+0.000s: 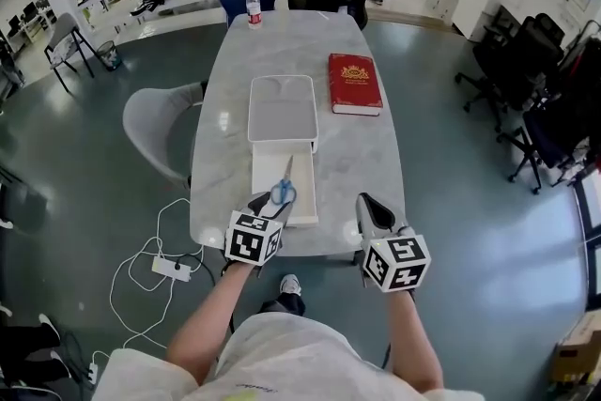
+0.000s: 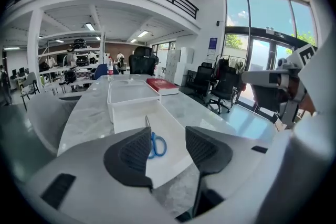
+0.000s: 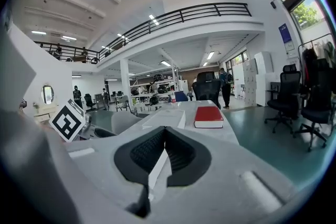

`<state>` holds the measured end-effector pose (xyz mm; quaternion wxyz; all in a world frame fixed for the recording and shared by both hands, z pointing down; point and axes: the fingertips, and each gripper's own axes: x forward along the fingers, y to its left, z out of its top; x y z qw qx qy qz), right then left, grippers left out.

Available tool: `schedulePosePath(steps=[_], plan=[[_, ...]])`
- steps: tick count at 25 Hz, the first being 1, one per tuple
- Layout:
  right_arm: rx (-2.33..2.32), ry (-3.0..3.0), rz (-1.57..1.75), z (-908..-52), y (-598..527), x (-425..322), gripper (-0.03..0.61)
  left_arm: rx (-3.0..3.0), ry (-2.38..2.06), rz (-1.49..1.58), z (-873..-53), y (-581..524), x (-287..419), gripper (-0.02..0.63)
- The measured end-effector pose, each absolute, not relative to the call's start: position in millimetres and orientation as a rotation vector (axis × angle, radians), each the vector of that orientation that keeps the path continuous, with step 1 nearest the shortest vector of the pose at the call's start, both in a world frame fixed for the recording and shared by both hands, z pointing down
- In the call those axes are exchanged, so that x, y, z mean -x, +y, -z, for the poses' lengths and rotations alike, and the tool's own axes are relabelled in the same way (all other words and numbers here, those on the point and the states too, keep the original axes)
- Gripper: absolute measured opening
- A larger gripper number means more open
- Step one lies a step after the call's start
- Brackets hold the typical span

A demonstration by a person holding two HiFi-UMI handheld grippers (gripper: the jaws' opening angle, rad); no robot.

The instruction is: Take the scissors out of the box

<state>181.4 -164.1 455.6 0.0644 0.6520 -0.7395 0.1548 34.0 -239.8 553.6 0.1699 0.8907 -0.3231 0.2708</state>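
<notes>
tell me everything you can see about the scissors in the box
The scissors have blue loop handles, apparently plastic, and thin silvery blades that look shut together. They lie flat on the floor of the open white box, handles toward the person, blades pointing away. Only the box floor visibly touches them. The left gripper sits just short of the handles with jaws apart, one jaw hiding part of a loop in the left gripper view.

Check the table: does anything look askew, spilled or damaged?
Nothing stands out. The scissors lie flat in the open box, its lid sits squarely beyond it, the red book lies flat and the bottle stands upright.
</notes>
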Motion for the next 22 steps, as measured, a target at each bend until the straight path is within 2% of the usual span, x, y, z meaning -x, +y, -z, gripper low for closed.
schedulePosePath(steps=[7, 22], plan=[[-1.951, -2.187, -0.51, -460.3, -207.9, -192.5, 0.005, -2.474, -0.828, -0.955, -585.2, -264.3, -53.1, 0.201], [-1.906, -2.226, -0.533, -472.4, -262.5, -209.2, 0.005, -2.327, -0.791, -1.076, -615.1, -284.5, -58.5, 0.201]])
